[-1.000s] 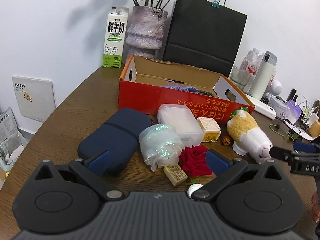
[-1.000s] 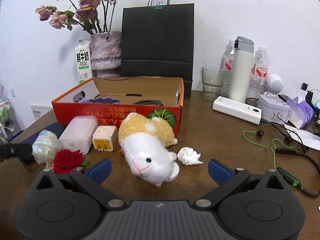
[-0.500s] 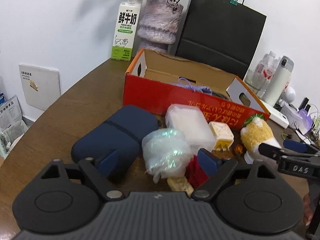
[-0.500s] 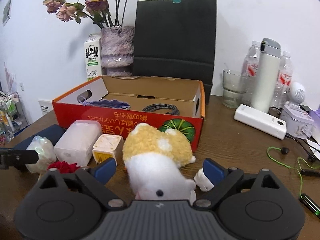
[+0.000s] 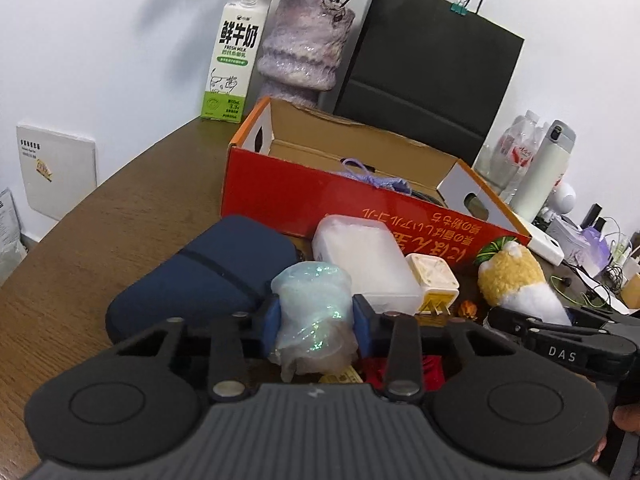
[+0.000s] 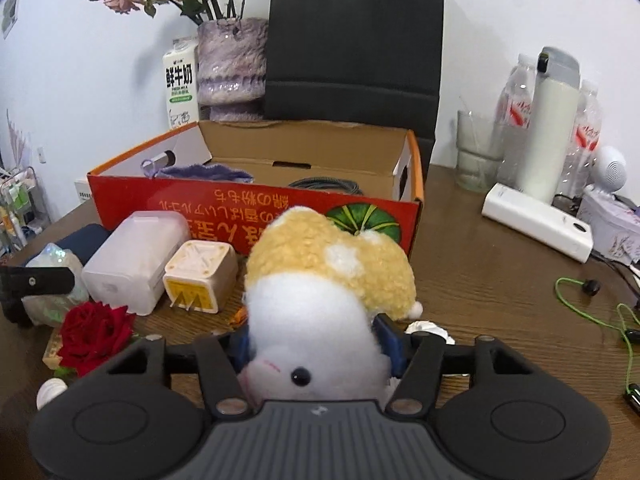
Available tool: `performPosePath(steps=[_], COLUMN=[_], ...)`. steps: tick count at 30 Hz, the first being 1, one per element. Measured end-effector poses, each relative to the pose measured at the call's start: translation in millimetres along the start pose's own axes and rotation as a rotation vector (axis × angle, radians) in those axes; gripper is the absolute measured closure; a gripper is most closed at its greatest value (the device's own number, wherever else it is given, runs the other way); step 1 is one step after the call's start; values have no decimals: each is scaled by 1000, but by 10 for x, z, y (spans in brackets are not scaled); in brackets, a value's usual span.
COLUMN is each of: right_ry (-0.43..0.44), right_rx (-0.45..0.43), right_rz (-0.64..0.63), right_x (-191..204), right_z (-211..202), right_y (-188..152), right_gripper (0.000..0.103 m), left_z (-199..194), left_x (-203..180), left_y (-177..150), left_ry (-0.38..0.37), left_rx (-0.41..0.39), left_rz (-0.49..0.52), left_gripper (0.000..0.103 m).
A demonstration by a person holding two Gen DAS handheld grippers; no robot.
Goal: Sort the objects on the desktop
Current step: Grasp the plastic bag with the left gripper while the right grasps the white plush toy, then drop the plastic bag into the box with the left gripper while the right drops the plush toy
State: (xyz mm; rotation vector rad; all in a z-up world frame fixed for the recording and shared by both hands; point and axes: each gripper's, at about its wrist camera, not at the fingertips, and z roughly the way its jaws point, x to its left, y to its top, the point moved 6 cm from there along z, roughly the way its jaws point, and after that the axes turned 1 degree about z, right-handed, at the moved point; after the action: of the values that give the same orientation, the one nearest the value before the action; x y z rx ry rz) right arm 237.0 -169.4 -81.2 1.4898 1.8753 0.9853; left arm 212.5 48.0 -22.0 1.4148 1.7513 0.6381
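My left gripper (image 5: 314, 320) is shut on a crumpled iridescent plastic wrap bundle (image 5: 312, 304), which also shows at the left edge of the right wrist view (image 6: 56, 280). My right gripper (image 6: 316, 340) is shut on a yellow and white plush hamster (image 6: 320, 296), seen in the left wrist view (image 5: 516, 284) too. An open red cardboard box (image 6: 256, 208) stands behind them with a purple cloth (image 6: 204, 172) and a dark cable (image 6: 324, 186) inside. A red rose (image 6: 94, 332), a cream plug cube (image 6: 200, 276), a frosted plastic box (image 6: 132, 256) and a navy pouch (image 5: 200, 280) lie before the box.
A milk carton (image 5: 234, 60), a purple vase (image 5: 304, 44) and a black paper bag (image 5: 428, 80) stand behind the box. At the right are a glass (image 6: 476, 152), water bottles, a white flask (image 6: 552, 128), a white power bank (image 6: 536, 220) and a green cable (image 6: 592, 312).
Both grippers moved forward and closed: the left on the plastic wrap bundle, the right on the plush hamster. Both were open and clear of the objects a second ago.
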Motion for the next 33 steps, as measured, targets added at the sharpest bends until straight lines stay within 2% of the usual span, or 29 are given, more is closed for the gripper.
performPosePath(steps=[6,12,16,20,25,29,33], right_ry=[-14,-21,-19,-10,-14,-17,-24], right_rx=[-91,-114,-147,-201,-217,-236,-230], right_rz=[-3,-8,-7,-9,23,74,64], right_x=[50,115,188,271,296,281,292], right_z=[-251,-382,-498,-580,-452,-278,-61], right_y=[88,112,229,461,776,969,1093], right_gripper=[48,48,48,48,48,48,48], left_z=[-69,-217,-315,-370,-278,-125,107], left_x=[-22,-92,-142,-198,-316,-396,-412], left_y=[15,57,214,507,865,1022,1139], left_ry=[-17,-45,-63,-64,-40,-53,-59], left_rx=[-24,-60,-91,-142,-206,-229,-229], left_rz=[9,25,38,47,17,-16,-49], left_gripper=[67,68,68,68,68,68,68])
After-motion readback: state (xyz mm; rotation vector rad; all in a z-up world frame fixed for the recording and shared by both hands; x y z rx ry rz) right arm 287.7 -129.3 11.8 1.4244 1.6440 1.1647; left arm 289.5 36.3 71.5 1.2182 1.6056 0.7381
